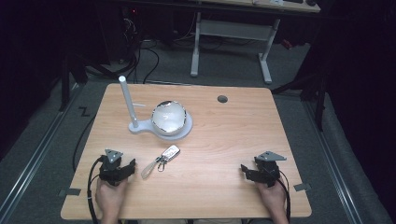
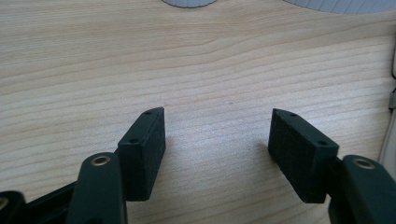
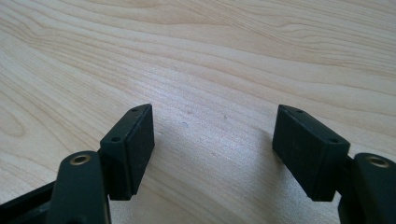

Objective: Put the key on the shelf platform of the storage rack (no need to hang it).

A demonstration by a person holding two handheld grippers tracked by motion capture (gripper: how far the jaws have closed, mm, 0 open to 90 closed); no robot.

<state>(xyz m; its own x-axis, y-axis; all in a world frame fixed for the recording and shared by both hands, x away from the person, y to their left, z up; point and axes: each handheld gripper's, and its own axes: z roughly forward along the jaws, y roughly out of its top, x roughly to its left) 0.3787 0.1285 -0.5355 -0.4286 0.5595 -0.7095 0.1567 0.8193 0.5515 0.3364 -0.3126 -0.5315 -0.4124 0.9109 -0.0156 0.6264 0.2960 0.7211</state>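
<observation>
A silver car key with a ring and strap [image 1: 164, 157] lies flat on the wooden table [image 1: 224, 140], just right of my left gripper [image 1: 125, 167]. Behind it stands a white stand [image 1: 140, 127] with an upright post [image 1: 127, 100] and a round dish holding a pale, shiny bowl-like thing [image 1: 168, 116]. My left gripper [image 2: 217, 135] rests low over bare wood, open, nothing between its pads. At the front right, my right gripper [image 1: 250, 171] is held by a hand; its jaws [image 3: 214, 133] stand wide open over bare wood.
A round cable hole [image 1: 222, 99] sits near the table's far edge. The grey base of the stand [image 2: 189, 2] shows at the top of the left gripper view. Beyond the table, a desk frame [image 1: 231, 42] and cables lie on grey floor.
</observation>
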